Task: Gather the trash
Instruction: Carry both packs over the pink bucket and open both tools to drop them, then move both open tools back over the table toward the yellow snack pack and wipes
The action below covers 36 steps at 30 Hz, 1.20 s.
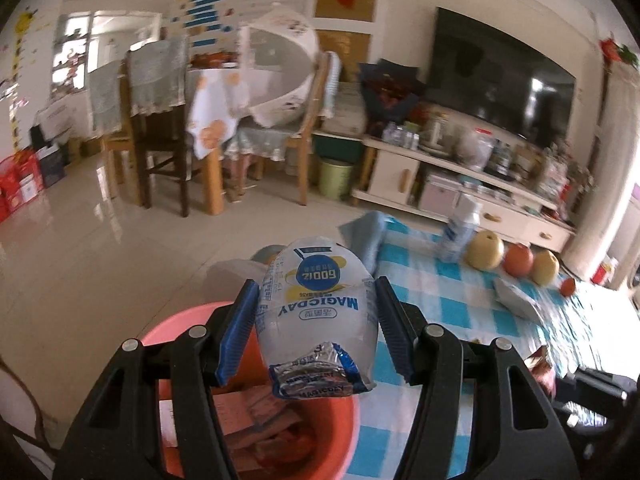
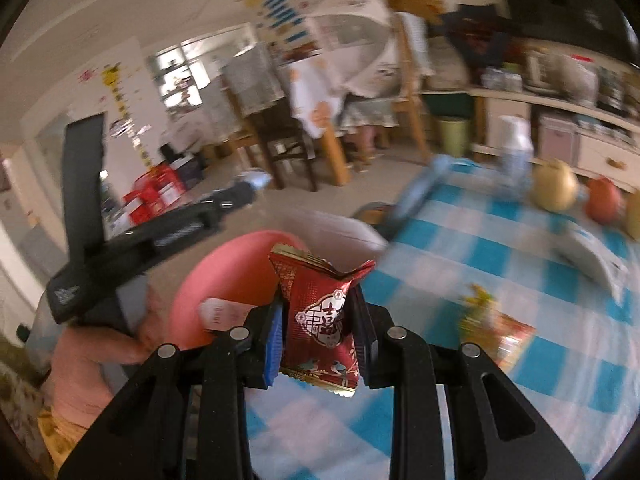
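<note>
Left gripper (image 1: 316, 312): jaws set fairly wide and closed on a clear plastic cup (image 1: 318, 312) printed "MAGICDAY", its peeled foil lid (image 1: 316, 376) curling toward the camera. The cup is held above the pink bin (image 1: 192, 320), just off the near left edge of the tabletop. Paper and wrapper scraps are seen inside the bin.

Right gripper (image 2: 320, 328): jaws narrowly spaced and clamped on a red candy wrapper (image 2: 320, 316) with a white emblem; its crimped ends stick out above and below the pads. The wrapper is held over the near left edge of the tabletop, with the pink bin (image 2: 236, 264) directly beyond it. The left hand (image 2: 92, 372) and the body of its tool are visible at the left of the right wrist view.

Tabletop: covered by a blue-and-white checked cloth (image 1: 460, 304). Toward the far edge a white spray bottle (image 1: 460, 228) stands upright, with a row of fruit (image 1: 516, 258) beside it. A flat white packet (image 1: 516, 298) lies nearer the middle. A yellow-red wrapper (image 2: 496, 328), blurred, lies on the cloth to the right of the right gripper.
</note>
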Tool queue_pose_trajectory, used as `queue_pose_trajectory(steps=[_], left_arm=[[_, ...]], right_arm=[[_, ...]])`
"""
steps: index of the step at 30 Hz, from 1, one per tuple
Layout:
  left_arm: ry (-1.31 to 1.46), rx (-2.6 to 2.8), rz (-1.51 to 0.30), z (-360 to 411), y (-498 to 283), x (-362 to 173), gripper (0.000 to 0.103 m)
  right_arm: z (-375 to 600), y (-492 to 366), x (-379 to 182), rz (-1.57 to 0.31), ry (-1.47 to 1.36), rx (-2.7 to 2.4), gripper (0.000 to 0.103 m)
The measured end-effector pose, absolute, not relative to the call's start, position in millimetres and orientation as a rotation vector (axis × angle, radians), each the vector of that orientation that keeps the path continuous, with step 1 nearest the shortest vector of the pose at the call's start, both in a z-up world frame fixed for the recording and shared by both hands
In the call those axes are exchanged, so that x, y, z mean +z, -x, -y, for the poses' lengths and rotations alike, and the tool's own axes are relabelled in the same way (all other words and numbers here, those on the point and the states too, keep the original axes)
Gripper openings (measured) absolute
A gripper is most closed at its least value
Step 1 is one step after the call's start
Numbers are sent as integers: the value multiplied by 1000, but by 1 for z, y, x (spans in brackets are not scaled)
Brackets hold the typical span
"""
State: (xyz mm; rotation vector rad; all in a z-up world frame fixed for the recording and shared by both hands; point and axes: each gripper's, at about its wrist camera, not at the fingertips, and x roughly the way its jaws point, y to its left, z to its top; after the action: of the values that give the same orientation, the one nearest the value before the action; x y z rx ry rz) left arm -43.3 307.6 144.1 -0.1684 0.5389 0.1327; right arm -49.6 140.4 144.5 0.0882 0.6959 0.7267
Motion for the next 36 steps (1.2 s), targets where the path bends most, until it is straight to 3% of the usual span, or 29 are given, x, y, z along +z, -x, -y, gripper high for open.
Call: queue_pose_trajectory(steps=[11, 14, 16, 18, 21, 36], left_arm=[[231, 263, -560, -358, 48, 134, 60], [216, 304, -577, -361, 46, 131, 69], [194, 344, -585, -362, 45, 129, 84], [180, 361, -591, -362, 44, 128, 86], [173, 378, -593, -362, 44, 127, 94], [107, 375, -606, -340, 36, 128, 96]], right_arm=[[-234, 38, 125, -746, -1, 826, 31], [-242, 33, 113, -775, 14, 828, 34], [-245, 30, 103, -802, 15, 818, 49], [-245, 30, 99, -807, 17, 795, 73], [-238, 34, 97, -784, 34, 747, 89], [-186, 39, 97, -777, 22, 617, 94]])
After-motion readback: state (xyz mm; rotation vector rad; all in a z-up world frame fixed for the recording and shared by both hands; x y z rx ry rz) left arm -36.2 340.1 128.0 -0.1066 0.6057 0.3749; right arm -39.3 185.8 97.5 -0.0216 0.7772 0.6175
